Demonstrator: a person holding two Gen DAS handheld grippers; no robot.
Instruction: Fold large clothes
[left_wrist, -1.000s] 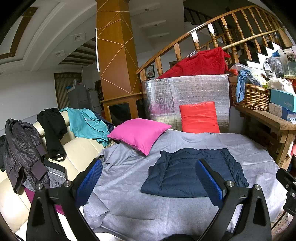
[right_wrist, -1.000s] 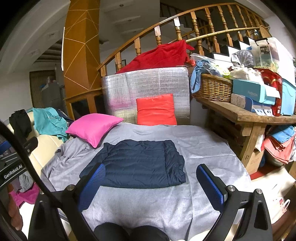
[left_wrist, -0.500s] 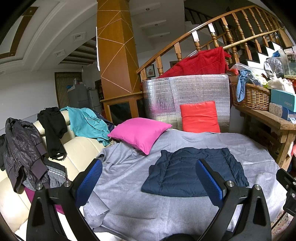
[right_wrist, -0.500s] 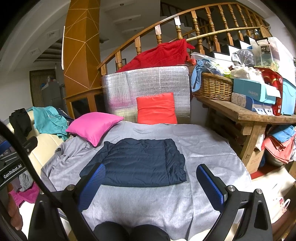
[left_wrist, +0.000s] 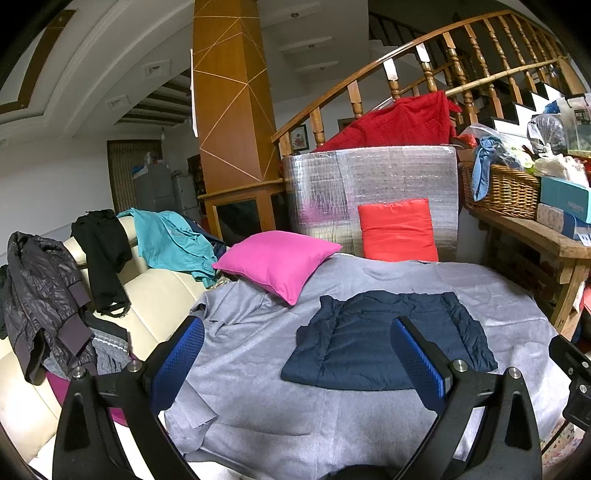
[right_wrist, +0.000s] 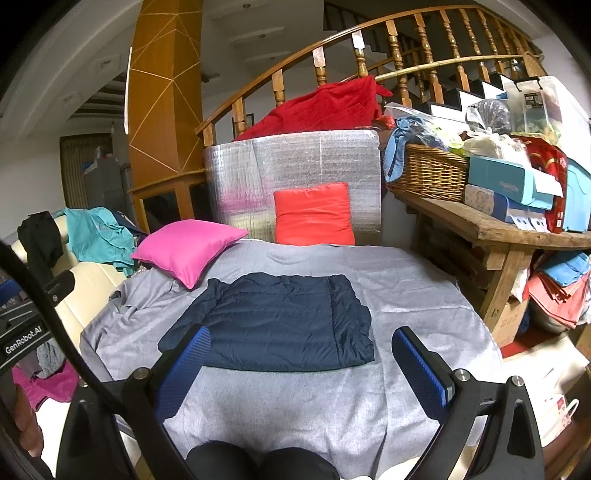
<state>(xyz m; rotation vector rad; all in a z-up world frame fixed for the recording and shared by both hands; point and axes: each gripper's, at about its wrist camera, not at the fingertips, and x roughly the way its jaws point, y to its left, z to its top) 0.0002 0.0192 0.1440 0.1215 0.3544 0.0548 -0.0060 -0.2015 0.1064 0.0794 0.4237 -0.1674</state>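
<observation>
Folding step: the navy-blue quilted puffer jacket (right_wrist: 273, 321) already lies as a flat, roughly rectangular packet, so the fold looks finished or one fold short of it; neither claw touches it.
Left gripper (left_wrist: 295, 360): blue-padded fingers spread wide, nothing between them, held above the near edge of the cover and aimed at the jacket's left part.
Right gripper (right_wrist: 301, 367): blue-padded fingers likewise spread wide and empty, hovering short of the jacket's near hem.
Jacket position: in the middle of the grey fabric cover (right_wrist: 406, 295) spread over the work surface, well apart from the bright pink cushion (right_wrist: 186, 254) at the far left and the red-orange cushion (right_wrist: 314, 214) propped against the silver foil-faced panel (right_wrist: 317, 162).
Jacket look: quilted in horizontal channels, matte and puffy; the right edge is bunched into soft ridges, and the left edge tapers to a rumpled corner that sticks out past the rectangle.
Next move, as a judgement: if another fold is wanted, both claws need to drop to one edge, pinch through all the stacked layers and carry them across together; otherwise, lift the packet away and fetch the next garment.
Handling: the padded filling probably springs back, so a fold may need pressing flat.
Waiting clothes: a black shiny jacket (left_wrist: 40, 295) and a teal shirt (left_wrist: 170, 240) draped over the cream sofa (left_wrist: 162, 288) at the left.
</observation>
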